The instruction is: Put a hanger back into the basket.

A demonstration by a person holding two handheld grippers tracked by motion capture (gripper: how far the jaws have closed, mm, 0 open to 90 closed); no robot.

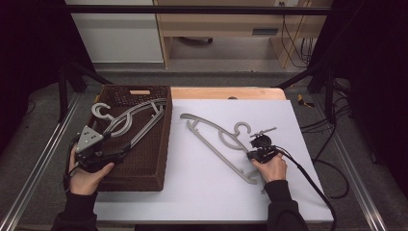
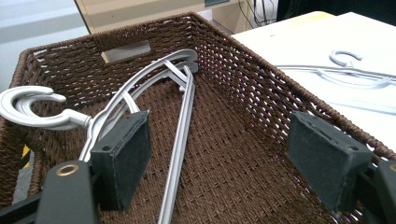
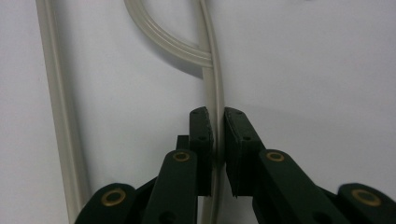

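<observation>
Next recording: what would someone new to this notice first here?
Probably the dark brown wicker basket at the table's left, with grey plastic hangers lying in it and the left tongs held open over it. Next, another grey hanger lying on the white board to the basket's right, with the right tongs shut on one of its thin bars.

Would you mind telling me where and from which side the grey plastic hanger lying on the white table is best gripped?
Probably on a thin shoulder bar of the grey plastic hanger, coming from above on the person's side. It lies flat on the white table, so only its slim bars fit between fingers. The right gripper is shut on one such bar, just below the curved neck.
</observation>
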